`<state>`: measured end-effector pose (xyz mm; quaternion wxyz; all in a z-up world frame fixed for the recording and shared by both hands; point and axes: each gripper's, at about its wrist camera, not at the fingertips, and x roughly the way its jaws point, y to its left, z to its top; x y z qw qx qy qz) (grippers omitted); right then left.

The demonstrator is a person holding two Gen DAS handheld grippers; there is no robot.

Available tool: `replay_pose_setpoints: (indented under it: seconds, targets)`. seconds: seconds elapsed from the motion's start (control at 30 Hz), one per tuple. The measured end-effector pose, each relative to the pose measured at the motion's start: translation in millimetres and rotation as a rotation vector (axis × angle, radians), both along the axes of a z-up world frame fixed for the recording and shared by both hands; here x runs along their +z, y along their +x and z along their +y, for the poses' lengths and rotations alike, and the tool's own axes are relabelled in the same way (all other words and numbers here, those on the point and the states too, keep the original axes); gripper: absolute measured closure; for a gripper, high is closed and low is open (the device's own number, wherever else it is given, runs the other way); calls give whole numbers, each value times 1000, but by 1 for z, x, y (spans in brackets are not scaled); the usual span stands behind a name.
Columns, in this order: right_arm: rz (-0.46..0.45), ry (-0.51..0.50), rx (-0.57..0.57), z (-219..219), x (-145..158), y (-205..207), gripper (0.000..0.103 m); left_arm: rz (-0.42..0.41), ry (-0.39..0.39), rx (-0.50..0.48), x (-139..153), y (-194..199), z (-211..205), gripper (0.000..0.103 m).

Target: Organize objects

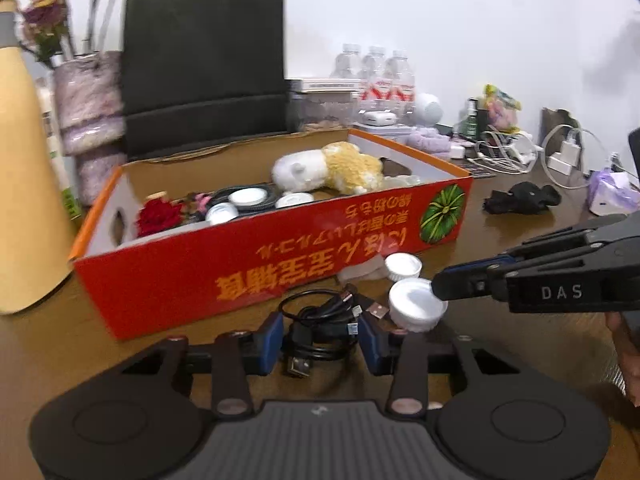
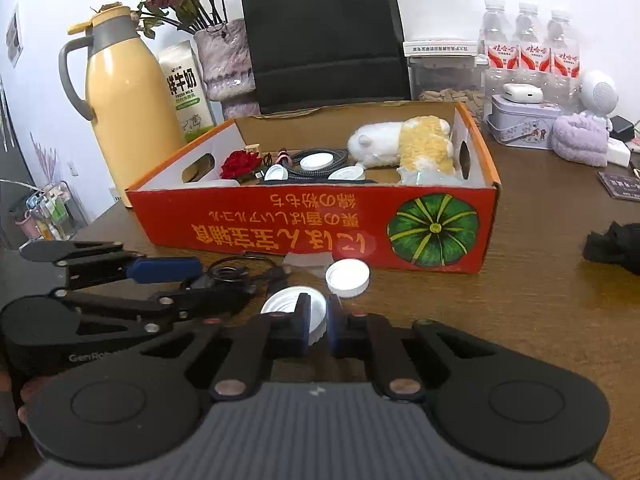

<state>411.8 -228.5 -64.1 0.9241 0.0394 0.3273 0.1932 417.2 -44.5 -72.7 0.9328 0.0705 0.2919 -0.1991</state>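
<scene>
Left wrist view: the left tool [image 1: 320, 338] sits low over the brown counter [image 1: 520, 280] with its blue pads [image 1: 272, 340] on either side of a coiled black cable [image 1: 320, 320]; the jaws are partly closed around the bundle, and whether the pads actually press it I cannot tell. Just right of this tool lies a white cap [image 1: 416, 304], and the right tool [image 1: 440, 292] reaches in from the right with its tip on that cap. A second white cap [image 1: 402, 267] rests a little beyond, close to the red cardboard box [image 1: 260, 272] that stands straight ahead of both tools.

Right wrist view: the right tool [image 2: 318, 322] has its pads drawn narrow, pinching the rim of the white cap [image 2: 288, 304] between them. The second white cap [image 2: 347, 278] lies just ahead, the cable [image 2: 236, 276] to the left under the left tool [image 2: 192, 280]. Inside the box [image 2: 320, 224] are a plush toy [image 2: 404, 144], a red rose [image 2: 240, 164] and more white caps.
</scene>
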Motion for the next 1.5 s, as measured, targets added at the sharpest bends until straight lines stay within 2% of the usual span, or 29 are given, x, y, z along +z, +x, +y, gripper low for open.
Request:
replay_pose_setpoints:
  seconds: [0.07, 0.13, 0.17, 0.2, 0.23, 0.3, 0.4, 0.47, 0.53, 0.7, 0.8, 1.0, 1.17, 1.3, 1.4, 1.5]
  targets:
    - [2, -20, 12, 3, -2, -2, 90, 8, -7, 29, 4, -12, 4, 64]
    - [5, -38, 1, 8, -5, 1, 70, 24, -19, 59, 9, -24, 9, 64]
    - [13, -42, 8, 10, -7, 3, 72, 32, -21, 77, 12, -30, 11, 64]
    - [22, -34, 10, 11, -9, 5, 86, 44, -16, 92, 14, -35, 12, 64]
    - [28, -27, 12, 11, -11, 6, 94, 50, -9, 108, 16, -42, 13, 64]
    - [23, -39, 5, 13, -9, 3, 96, 64, 6, 143, 21, -54, 15, 64]
    - [-27, -48, -20, 10, 3, -20, 97, 67, -46, 168, 31, -82, 28, 64]
    - [-62, -21, -30, 6, 14, -45, 97, 90, -143, 157, 41, -104, 40, 64]
    - [-84, 22, -29, 0, 23, -75, 97, 96, -194, 147, 48, -126, 47, 64]
    - [-122, 44, -31, -8, 38, -148, 97, 20, -164, 218, 64, -180, 49, 64]
    - [-125, 68, -37, -16, 43, -183, 97, -4, -189, 208, 74, -205, 48, 64]
    - [-128, 64, -53, -31, 51, -222, 97, -67, -170, 161, 93, -234, 35, 64]
    - [-156, 60, -70, -35, 59, -219, 97, -75, -163, 149, 93, -224, 29, 64]
    - [-205, 45, -69, -39, 72, -190, 97, -96, -152, 131, 101, -183, 33, 64]
    - [-227, 51, -65, -43, 84, -136, 97, -95, -140, 126, 108, -126, 36, 64]
    - [-196, 54, -50, -43, 92, -62, 97, -111, -86, 141, 116, -56, 37, 64]
